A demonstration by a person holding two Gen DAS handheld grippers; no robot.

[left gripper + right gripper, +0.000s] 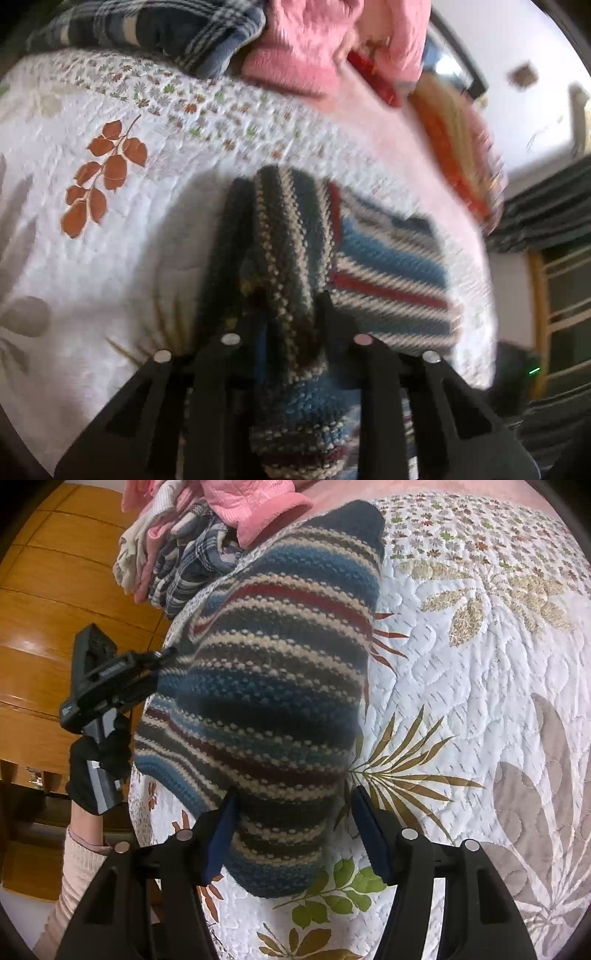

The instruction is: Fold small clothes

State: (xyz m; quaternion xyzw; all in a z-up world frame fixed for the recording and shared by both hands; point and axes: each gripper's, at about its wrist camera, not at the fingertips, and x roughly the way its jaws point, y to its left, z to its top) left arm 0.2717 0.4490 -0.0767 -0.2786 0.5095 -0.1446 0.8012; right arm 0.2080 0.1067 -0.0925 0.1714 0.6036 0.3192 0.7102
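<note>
Lifting the striped blue, cream and red knitted garment at frame centre, left gripper pinching one edge, right gripper spread around the other, needing even tension.

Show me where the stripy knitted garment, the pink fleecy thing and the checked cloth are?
striped knit garment (273, 686): right wrist view, middle of its striped body.
pink fleece garment (303, 48): left wrist view, middle of its fuzzy surface.
plaid cloth (162, 26): left wrist view, on its crumpled folds.

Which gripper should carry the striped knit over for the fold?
Probably left: the left gripper is clamped on the striped knit, while the right gripper has its jaws open around an edge.
</note>
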